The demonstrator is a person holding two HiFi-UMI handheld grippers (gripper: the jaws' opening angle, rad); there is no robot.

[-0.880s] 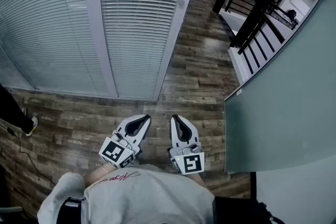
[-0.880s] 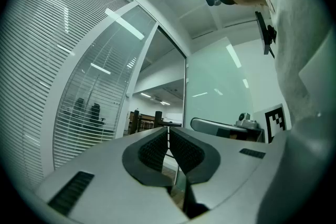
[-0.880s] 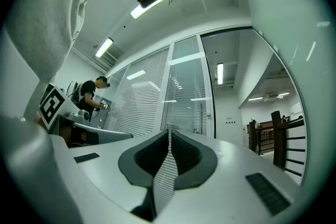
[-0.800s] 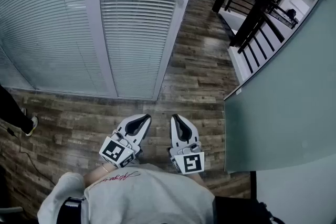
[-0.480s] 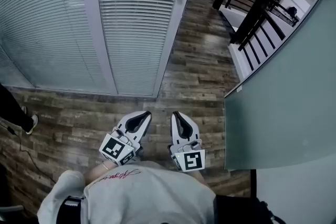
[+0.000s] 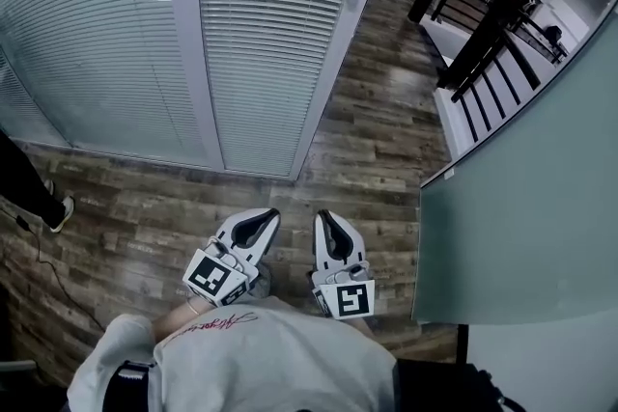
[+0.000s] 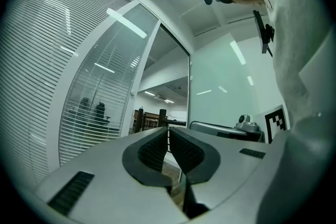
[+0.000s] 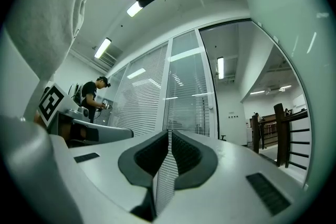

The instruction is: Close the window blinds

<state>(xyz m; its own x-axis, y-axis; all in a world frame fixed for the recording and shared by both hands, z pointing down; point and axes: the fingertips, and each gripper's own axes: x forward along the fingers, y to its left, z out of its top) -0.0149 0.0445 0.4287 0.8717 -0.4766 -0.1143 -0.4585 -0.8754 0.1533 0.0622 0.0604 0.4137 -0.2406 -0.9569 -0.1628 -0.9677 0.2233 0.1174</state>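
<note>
White slatted window blinds (image 6: pixel 266 34) hang behind the glass panels ahead of me, in a white frame (image 6: pixel 188 43); they also show in the left gripper view, blinds (image 7: pixel 89 113), and in the right gripper view, blinds (image 8: pixel 184 107). The slats of the right panel are partly turned, and dark shapes show through them. My left gripper (image 6: pixel 271 215) and right gripper (image 6: pixel 320 216) are held low, side by side near my body, well short of the blinds. Both stand shut with nothing between their pads.
Wood-plank floor (image 6: pixel 367 140) runs ahead. A frosted glass partition (image 6: pixel 521 217) stands close on my right. A dark railing (image 6: pixel 483 43) lies beyond it, with people far back. A person's leg and shoe (image 6: pixel 39 198) are at the left edge, and a person (image 8: pixel 92 94) stands by the blinds.
The view has shifted slightly, so the blinds and floor sit a little lower and rightward in frame. Both grippers stay together in the same place, still shut.
</note>
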